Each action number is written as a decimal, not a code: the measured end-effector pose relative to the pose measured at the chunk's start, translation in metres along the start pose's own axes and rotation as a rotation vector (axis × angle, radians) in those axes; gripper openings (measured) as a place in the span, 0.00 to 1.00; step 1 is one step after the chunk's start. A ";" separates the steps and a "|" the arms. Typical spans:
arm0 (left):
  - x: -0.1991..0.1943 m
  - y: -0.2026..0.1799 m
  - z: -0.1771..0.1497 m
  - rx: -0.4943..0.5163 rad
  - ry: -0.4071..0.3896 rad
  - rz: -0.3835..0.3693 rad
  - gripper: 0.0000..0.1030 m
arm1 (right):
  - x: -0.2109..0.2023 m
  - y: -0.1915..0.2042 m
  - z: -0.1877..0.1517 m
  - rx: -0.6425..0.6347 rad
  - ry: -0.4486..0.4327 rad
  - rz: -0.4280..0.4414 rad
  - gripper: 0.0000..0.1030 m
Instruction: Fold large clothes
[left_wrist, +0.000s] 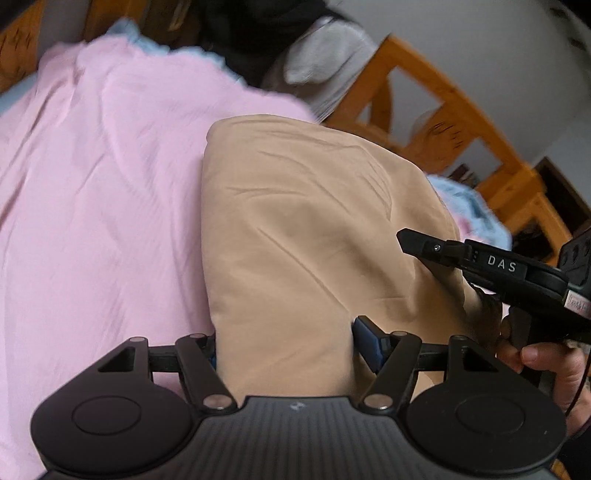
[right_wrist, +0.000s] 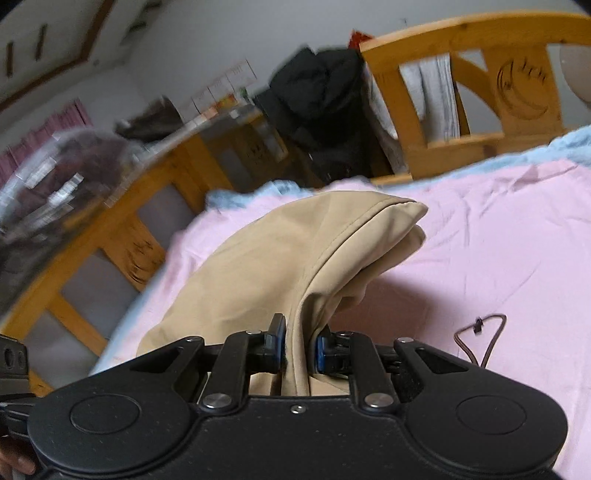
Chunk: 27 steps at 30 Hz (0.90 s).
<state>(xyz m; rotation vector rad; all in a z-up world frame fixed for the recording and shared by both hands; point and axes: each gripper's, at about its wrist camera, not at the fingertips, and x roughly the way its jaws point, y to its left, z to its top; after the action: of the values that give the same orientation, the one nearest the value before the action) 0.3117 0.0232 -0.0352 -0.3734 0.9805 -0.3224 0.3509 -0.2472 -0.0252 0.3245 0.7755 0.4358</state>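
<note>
We've got the tan garment (left_wrist: 310, 229) bunched over the pink sheet (left_wrist: 92, 184) on the bed, its length running away from us, left gripper (left_wrist: 284, 347) fingers spread wide around one thick folded end, right gripper (right_wrist: 299, 349) pinched narrow on the other edge.

The tan garment (left_wrist: 314, 229), smooth and lightly creased, lies folded in layers on the bed's pink sheet (left_wrist: 92, 192), one end lifted.

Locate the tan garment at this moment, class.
The tan garment is lifted above the pink sheet, pinched by the right tongs in the right wrist view; in the left wrist view it fills the centre, clamped wide between the left tongs.
</note>
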 end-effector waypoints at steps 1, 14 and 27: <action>0.005 0.001 -0.001 0.001 0.004 0.008 0.69 | 0.010 -0.003 -0.002 -0.005 0.026 -0.019 0.17; -0.026 -0.012 -0.011 0.054 -0.080 0.115 0.88 | -0.032 -0.009 -0.015 -0.041 -0.035 -0.095 0.63; -0.124 -0.045 -0.056 0.180 -0.262 0.176 0.99 | -0.153 0.055 -0.064 -0.141 -0.263 -0.160 0.95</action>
<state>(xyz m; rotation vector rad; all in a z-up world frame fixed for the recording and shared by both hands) 0.1957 0.0268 0.0491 -0.1586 0.7147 -0.1936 0.1929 -0.2672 0.0476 0.1816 0.5068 0.2877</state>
